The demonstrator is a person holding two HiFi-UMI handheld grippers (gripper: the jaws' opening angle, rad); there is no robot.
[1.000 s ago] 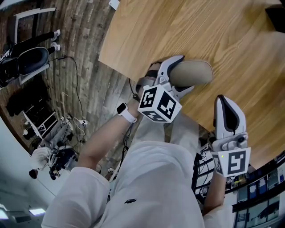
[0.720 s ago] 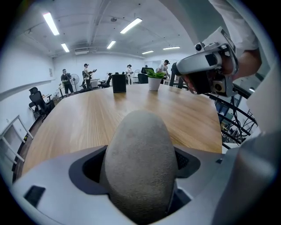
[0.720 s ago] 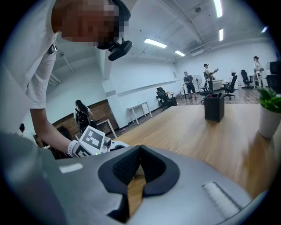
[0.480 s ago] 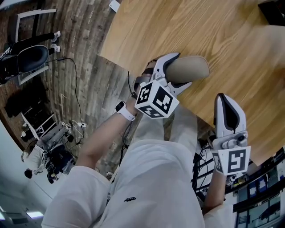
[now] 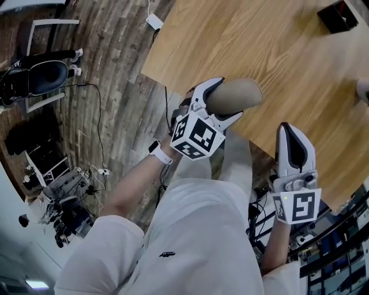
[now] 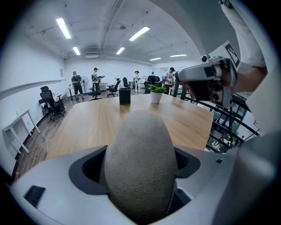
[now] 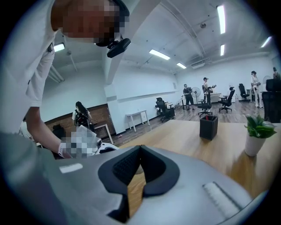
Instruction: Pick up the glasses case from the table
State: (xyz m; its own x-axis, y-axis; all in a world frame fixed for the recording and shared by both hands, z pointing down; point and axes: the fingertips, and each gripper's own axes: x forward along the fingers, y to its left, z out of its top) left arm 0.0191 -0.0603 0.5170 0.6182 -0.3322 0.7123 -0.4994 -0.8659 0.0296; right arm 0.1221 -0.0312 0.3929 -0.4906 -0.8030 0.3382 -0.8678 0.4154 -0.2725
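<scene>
The glasses case [image 5: 245, 92] is a beige, felt-covered oval. My left gripper [image 5: 230, 99] is shut on it and holds it over the near edge of the wooden table [image 5: 277, 46]. In the left gripper view the case [image 6: 140, 145] fills the space between the jaws of the left gripper [image 6: 140, 165], with the table top lying below and beyond it. My right gripper [image 5: 293, 135] hangs to the right, off the table's edge, shut and empty. In its own view the right gripper [image 7: 139, 149] has its dark pads [image 7: 153, 169] meeting.
A black box [image 5: 337, 16] stands far across the table, with a potted plant [image 7: 257, 134] near it. Left of the table, an office chair [image 5: 34, 78] and cables lie on the wood floor. Several people stand at the far end of the room [image 6: 94, 79].
My left gripper has moved slightly left and up with the case in it. The head view has shifted, and more of the far table now shows. The right gripper has barely moved.
</scene>
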